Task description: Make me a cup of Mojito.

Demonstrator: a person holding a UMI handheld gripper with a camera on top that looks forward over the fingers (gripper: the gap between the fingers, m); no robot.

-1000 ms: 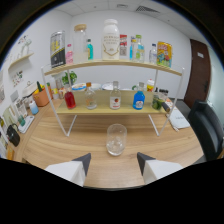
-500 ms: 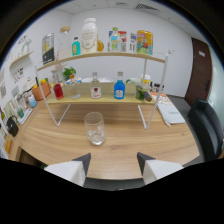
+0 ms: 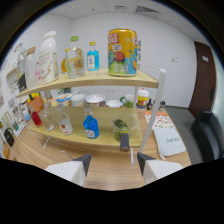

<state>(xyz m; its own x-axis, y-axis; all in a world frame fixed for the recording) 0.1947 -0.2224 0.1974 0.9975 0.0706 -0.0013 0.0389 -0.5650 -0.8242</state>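
My gripper [image 3: 114,159] is open with nothing between its fingers, close in front of a two-tier wooden shelf [image 3: 100,79]. Just ahead of the fingers on the lower tier stands a clear cup with green pieces inside [image 3: 121,126]. Left of it are a blue bottle [image 3: 90,126] and a clear bottle [image 3: 64,122]. The top tier carries a tall yellow-orange can [image 3: 122,51], a small blue bottle [image 3: 92,56], a clear green-capped bottle [image 3: 75,57] and a white bottle [image 3: 48,62]. No drinking glass is in view.
Several small jars and lidded cups [image 3: 95,100] line the back of the lower tier, and a red bottle [image 3: 36,118] stands at its left end. Printed sheets [image 3: 167,135] lie on the wooden table right of the shelf. A black chair [image 3: 210,135] stands beyond them.
The gripper has moved forward and to the right, close up to the shelf. The empty glass that stood on the table ahead of the fingers has dropped out of view.
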